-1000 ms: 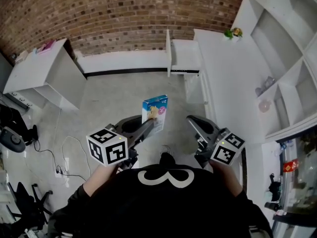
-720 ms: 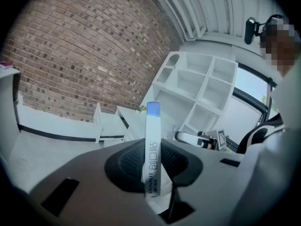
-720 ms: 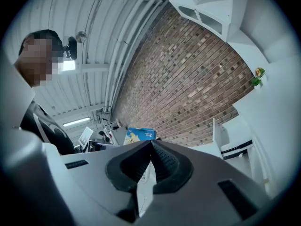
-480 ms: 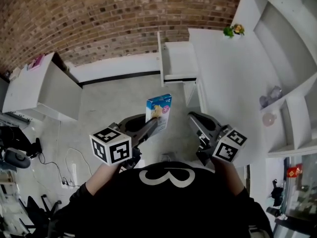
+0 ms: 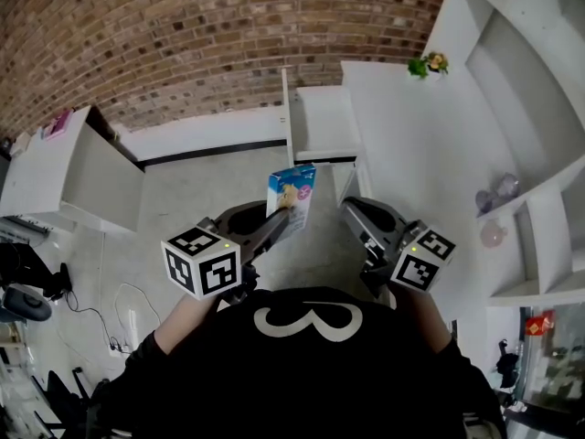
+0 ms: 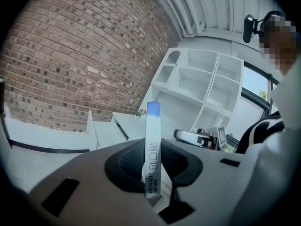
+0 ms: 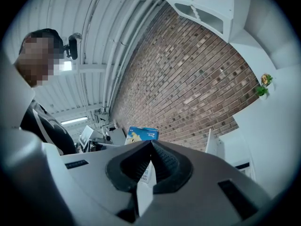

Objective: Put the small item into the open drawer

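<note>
Grey left gripper (image 5: 277,224), low and left of centre, is clamped on a small blue-and-white box (image 5: 291,193) held upright. Right of it, the right gripper (image 5: 351,210) has its jaws together, empty. Farther up, the white open drawer (image 5: 320,122) juts out below the brick wall (image 5: 183,44).

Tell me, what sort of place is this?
Probably a plain indoor studio or workroom rather than a lived-in home: a red-brown brick wall, tall white open shelving that is nearly bare, and a pulled-out white drawer in a white counter unit.
</note>
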Motion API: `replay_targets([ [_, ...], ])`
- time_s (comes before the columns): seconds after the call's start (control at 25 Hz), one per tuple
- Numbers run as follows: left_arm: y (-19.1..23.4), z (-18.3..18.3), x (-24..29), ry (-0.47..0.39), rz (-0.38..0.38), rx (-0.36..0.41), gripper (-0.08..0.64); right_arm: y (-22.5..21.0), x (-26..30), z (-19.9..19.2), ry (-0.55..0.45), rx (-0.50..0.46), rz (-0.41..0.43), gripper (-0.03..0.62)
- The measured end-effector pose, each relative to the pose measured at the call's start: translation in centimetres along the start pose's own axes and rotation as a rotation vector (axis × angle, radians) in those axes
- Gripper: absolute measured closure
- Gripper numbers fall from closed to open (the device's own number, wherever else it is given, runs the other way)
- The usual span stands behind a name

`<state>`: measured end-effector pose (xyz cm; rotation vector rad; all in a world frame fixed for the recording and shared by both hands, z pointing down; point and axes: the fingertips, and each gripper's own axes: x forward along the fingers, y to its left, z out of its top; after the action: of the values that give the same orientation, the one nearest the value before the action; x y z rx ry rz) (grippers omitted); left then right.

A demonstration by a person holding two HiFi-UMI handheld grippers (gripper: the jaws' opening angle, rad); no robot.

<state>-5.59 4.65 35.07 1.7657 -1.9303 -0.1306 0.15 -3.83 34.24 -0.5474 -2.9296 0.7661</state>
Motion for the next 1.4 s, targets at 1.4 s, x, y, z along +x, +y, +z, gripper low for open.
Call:
replay_targets([
  [1.4, 17.9, 10.5, 17.4, 0.21, -0.246, 0.119, 0.472, -17.3, 10.6, 7.5, -0.122, 0.033, -0.359, 0.58],
])
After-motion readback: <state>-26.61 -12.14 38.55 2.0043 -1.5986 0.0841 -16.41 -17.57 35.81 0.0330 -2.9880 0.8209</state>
